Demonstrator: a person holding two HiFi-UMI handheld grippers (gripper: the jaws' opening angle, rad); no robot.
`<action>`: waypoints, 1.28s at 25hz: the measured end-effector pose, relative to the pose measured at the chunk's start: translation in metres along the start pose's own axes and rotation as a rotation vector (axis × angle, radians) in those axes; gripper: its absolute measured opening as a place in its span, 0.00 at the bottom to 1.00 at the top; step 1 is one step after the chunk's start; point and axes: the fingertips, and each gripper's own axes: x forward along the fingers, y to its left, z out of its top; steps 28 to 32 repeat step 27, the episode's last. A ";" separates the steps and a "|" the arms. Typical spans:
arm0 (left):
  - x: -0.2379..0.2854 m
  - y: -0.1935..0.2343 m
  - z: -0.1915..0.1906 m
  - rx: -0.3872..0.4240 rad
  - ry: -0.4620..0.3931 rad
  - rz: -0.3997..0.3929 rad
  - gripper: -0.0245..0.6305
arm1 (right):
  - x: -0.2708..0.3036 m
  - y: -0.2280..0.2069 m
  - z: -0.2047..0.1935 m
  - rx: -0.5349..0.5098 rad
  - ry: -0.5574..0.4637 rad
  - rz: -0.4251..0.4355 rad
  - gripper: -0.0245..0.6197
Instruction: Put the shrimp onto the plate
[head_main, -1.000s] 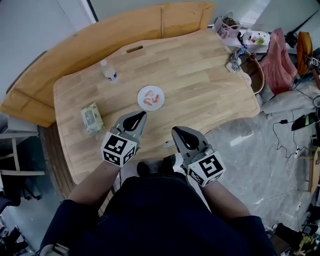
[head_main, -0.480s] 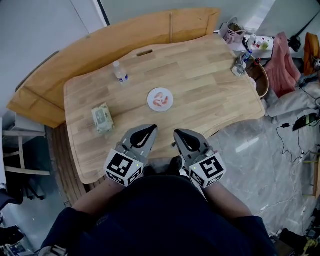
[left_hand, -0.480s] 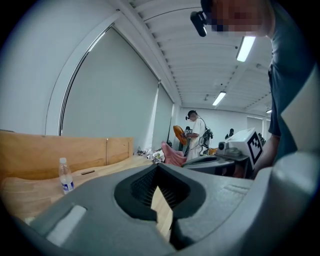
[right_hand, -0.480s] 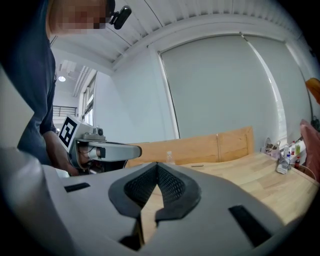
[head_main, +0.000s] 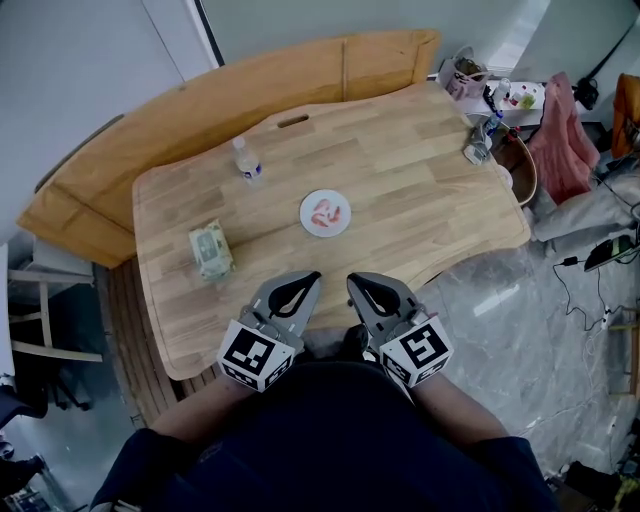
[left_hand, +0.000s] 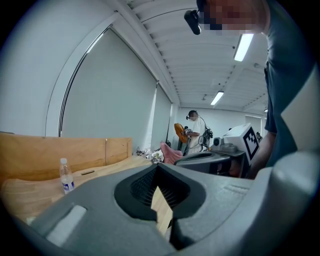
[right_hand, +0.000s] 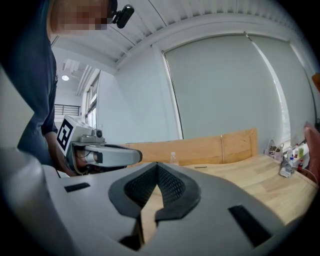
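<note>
A small white plate sits near the middle of the wooden table, with pink shrimp lying on it. My left gripper and right gripper hover side by side at the table's near edge, close to my body, well short of the plate. Both have their jaws closed tip to tip with nothing held. In the left gripper view the left gripper shows its tips meeting. The right gripper looks the same in its own view. The plate is hidden in both gripper views.
A water bottle stands at the far left of the table, a pack of wipes lies at the left. Clutter sits at the table's far right corner. A wooden bench wraps the far side. Another person stands far off.
Both grippers have pulled back from the plate toward my body and drawn closer together. The head view has shifted, so the table sits farther away.
</note>
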 end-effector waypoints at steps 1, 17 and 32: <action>0.000 -0.001 0.000 0.003 0.000 -0.002 0.04 | 0.001 0.001 0.000 0.000 0.000 -0.001 0.05; -0.008 -0.007 -0.003 0.003 -0.003 -0.016 0.04 | 0.000 0.011 0.001 0.001 0.010 0.005 0.05; -0.010 -0.011 -0.005 0.001 0.002 -0.023 0.04 | -0.003 0.013 0.001 0.008 0.009 -0.004 0.05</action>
